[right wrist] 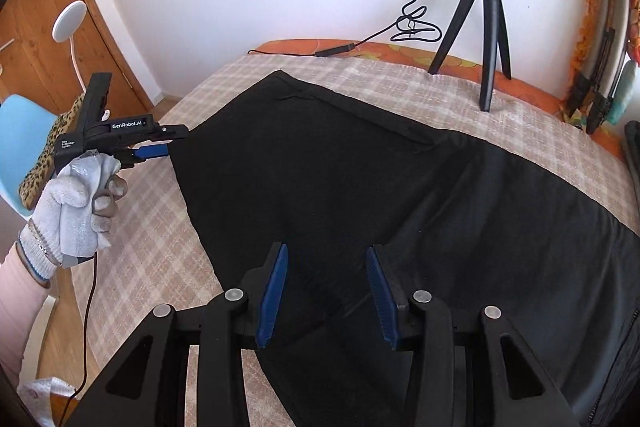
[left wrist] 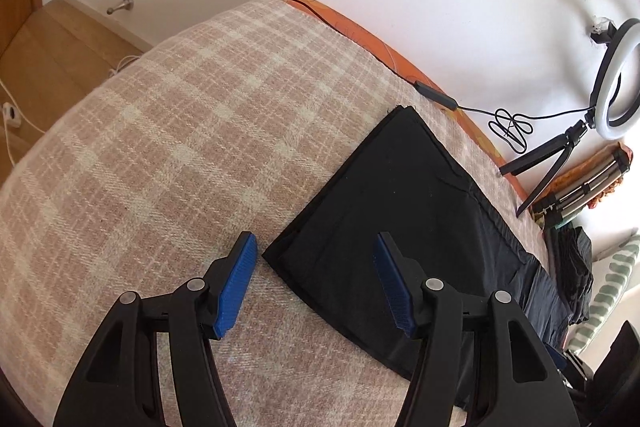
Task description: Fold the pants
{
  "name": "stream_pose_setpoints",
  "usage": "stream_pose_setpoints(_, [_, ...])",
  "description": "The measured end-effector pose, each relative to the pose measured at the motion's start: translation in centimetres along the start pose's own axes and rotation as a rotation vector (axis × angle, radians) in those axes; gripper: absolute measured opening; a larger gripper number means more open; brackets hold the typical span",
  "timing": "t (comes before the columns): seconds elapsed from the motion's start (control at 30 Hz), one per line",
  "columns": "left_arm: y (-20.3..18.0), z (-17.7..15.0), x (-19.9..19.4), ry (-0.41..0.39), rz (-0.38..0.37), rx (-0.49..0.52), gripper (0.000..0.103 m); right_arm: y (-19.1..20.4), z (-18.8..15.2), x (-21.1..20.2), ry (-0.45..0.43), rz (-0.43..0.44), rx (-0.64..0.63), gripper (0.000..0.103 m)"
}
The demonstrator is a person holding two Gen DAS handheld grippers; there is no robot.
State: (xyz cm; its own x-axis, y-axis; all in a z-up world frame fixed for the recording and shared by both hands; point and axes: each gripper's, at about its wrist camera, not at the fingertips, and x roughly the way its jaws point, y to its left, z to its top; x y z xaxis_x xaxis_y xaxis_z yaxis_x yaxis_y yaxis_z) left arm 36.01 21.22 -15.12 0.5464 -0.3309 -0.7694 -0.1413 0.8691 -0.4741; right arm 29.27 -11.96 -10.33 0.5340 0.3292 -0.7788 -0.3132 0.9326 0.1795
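Black pants (right wrist: 360,171) lie flat on the plaid blanket (left wrist: 160,147), legs laid one over the other. In the left wrist view the leg hem end (left wrist: 400,195) lies ahead, its near corner between my open fingers. My left gripper (left wrist: 316,247) is open and empty, just above that corner; it also shows in the right wrist view (right wrist: 168,143) at the pants' left edge, held by a gloved hand. My right gripper (right wrist: 326,259) is open and empty, hovering over the middle of the pants.
A ring light (left wrist: 616,83) on a small black tripod (right wrist: 484,27) stands at the bed's far edge, its cable (left wrist: 508,127) trailing along the orange mattress edge (left wrist: 360,31). A blue chair (right wrist: 20,147) with leopard fabric stands left of the bed. Wooden floor (left wrist: 52,67) lies beyond.
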Motion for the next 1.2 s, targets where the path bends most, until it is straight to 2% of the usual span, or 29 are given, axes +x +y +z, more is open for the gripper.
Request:
stream_pose_setpoints(0.13, [-0.4,-0.2,0.1,-0.029,-0.003,0.006,0.057,0.3,0.2,1.7,0.032,0.011,0.001,0.044])
stream_pose_setpoints(0.17, [-0.6,-0.3,0.2,-0.036,0.008,0.015,0.051,0.4,0.2,2.2,0.04,0.007,-0.005,0.044])
stream_pose_setpoints(0.2, [-0.8,-0.4,0.2,-0.044,0.024,0.021,0.037,0.5,0.2,2.6,0.049,0.0,-0.012,0.044])
stream_pose_setpoints(0.23, [-0.8,-0.4,0.3,-0.047,0.025,0.021,0.026,0.6,0.2,3.1,0.059,-0.007,-0.019,0.044])
stream_pose_setpoints(0.37, [-1.6,-0.7,0.3,-0.071,0.02,0.062,0.011,0.7,0.1,4.3,0.09,-0.012,-0.022,0.044])
stream_pose_setpoints(0.53, [-4.7,-1.8,-1.0,-0.138,0.041,0.209,0.009,-0.7,1.0,4.0,0.102,0.031,0.031,0.044])
stream_pose_setpoints(0.63, [-6.9,-2.8,-1.8,-0.169,0.054,0.315,0.008,-1.9,2.5,3.1,0.075,0.06,0.073,0.045])
stream_pose_setpoints(0.73, [-8.6,-3.8,-2.3,-0.185,0.041,0.389,0.008,-2.7,4.7,2.8,0.063,0.102,0.113,0.05])
stream_pose_setpoints(0.83, [-9.9,-4.7,-2.5,-0.191,0.028,0.436,0.008,-2.9,7.5,2.6,0.024,0.147,0.128,0.053])
stream_pose_setpoints(0.9, [-10.7,-5.3,-2.5,-0.191,0.02,0.463,0.008,-2.7,9.5,2.9,0.014,0.179,0.132,0.063])
stream_pose_setpoints(1.07, [-12.5,-6.8,-3.0,-0.202,0.015,0.546,0.008,-0.7,14.0,5.3,0.035,0.24,0.126,0.064])
stream_pose_setpoints(1.2, [-13.3,-7.5,-3.0,-0.191,0.011,0.584,0.008,1.0,15.6,7.1,0.058,0.255,0.127,0.064])
